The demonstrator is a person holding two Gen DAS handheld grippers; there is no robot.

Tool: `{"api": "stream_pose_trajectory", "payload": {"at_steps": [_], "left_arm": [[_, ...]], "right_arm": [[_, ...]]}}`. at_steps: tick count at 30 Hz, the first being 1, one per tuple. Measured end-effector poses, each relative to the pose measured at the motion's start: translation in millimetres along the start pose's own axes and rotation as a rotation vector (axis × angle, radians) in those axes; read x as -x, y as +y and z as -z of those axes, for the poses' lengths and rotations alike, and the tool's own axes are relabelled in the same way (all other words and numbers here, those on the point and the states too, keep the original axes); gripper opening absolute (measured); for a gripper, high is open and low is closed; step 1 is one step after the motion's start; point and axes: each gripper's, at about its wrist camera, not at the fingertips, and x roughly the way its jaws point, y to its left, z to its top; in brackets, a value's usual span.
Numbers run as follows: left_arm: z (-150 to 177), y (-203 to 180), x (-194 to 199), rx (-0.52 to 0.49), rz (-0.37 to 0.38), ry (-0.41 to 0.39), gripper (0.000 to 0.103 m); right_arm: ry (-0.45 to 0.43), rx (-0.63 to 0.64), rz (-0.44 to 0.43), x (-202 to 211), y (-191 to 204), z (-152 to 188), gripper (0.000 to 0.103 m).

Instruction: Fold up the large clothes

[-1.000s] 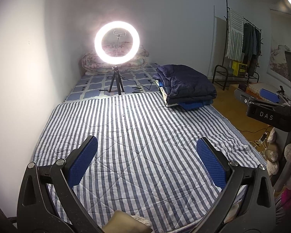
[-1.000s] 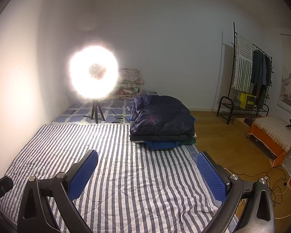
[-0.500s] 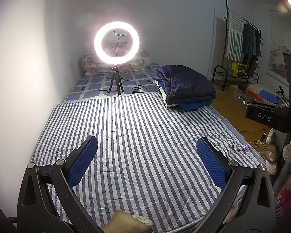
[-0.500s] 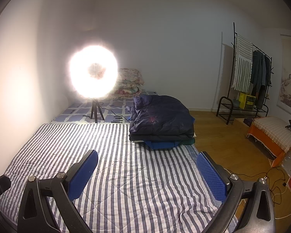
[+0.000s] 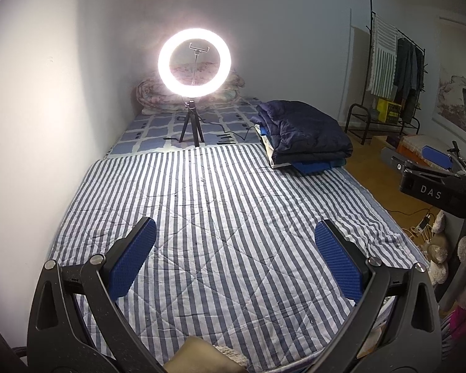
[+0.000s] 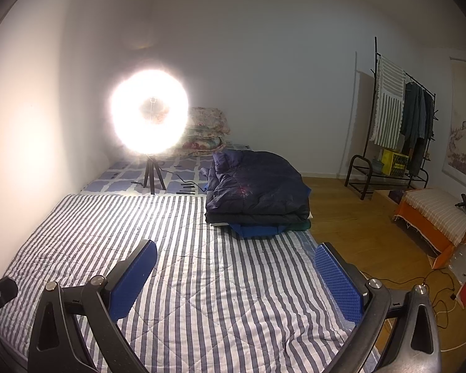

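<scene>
While both claws hang above the striped quilt (image 5: pixel 226 217) with nothing between their pads, the risks here lie mostly in the reach ahead. Starting at the left, the left claw (image 5: pixel 234 261) is spread wide and empty over the near part of the bed. Beyond it the ring light (image 5: pixel 194 62) stands on a small tripod (image 5: pixel 190 127) at the seam of the checked sheet (image 5: pixel 158 130), its cable trailing toward the clothes; a sweeping arm or a dragged sleeve could catch that cable and topple the lamp. Its glare also washes out the right wrist view, which could hide fabric edges.

Further right, the dark blue padded garment (image 6: pixel 258 189) lies folded atop a stack of other folded pieces (image 6: pixel 258 229) at the bed's far right edge, beside the wooden floor (image 6: pixel 351 227). That fits either a pile already folded or one waiting to be opened out, and I cannot tell which. Puffy fill tends to spring back, so a pinch on one layer could slide the pile off the edge. The right claw (image 6: pixel 236 265) is likewise spread and empty.
</scene>
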Motion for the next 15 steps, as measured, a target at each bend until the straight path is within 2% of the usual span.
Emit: {"api": "stream_pose_trajectory", "payload": {"at_steps": [15], "left_arm": [[2.7, 2.9, 0.2, -0.004, -0.054, -0.031, 0.103]], "right_arm": [[0.003, 0.033, -0.001, -6.4, 4.0, 0.9, 0.103]]}}
